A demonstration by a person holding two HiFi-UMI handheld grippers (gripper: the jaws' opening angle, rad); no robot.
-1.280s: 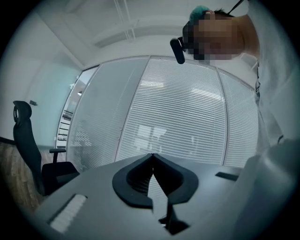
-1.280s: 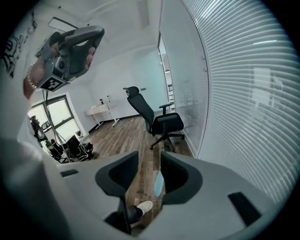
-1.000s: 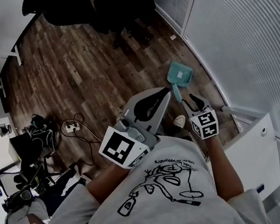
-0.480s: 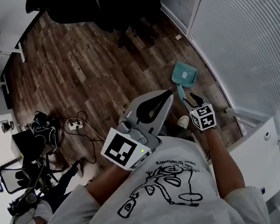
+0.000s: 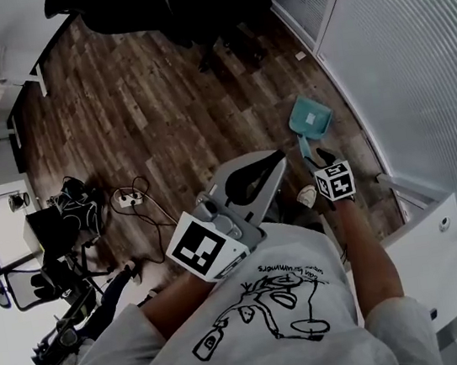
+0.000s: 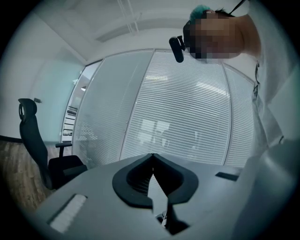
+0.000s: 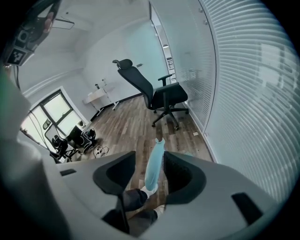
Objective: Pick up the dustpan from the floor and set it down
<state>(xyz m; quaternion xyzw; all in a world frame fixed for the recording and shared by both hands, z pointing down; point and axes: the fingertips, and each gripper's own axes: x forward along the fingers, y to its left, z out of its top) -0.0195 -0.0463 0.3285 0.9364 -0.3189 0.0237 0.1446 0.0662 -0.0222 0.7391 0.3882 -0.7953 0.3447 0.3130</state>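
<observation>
A teal dustpan lies on the wooden floor close to the glass wall, its handle pointing back toward me. My right gripper reaches down over that handle. In the right gripper view the teal handle stands between the jaws, which are opening; a gap shows beside the left jaw, so the pads are not pressing on it. My left gripper is held level in front of my chest, away from the dustpan. In the left gripper view its jaw tips meet with nothing between them.
Two black office chairs stand at the far end of the floor. A blind-covered glass wall runs along the right, with a white cabinet below it. A power strip with cables and dark bags lie at the left. My shoe is just behind the handle.
The right gripper has sunk toward the floor and now reaches the dustpan handle, with its jaws spread wider. The left gripper has kept its place.
</observation>
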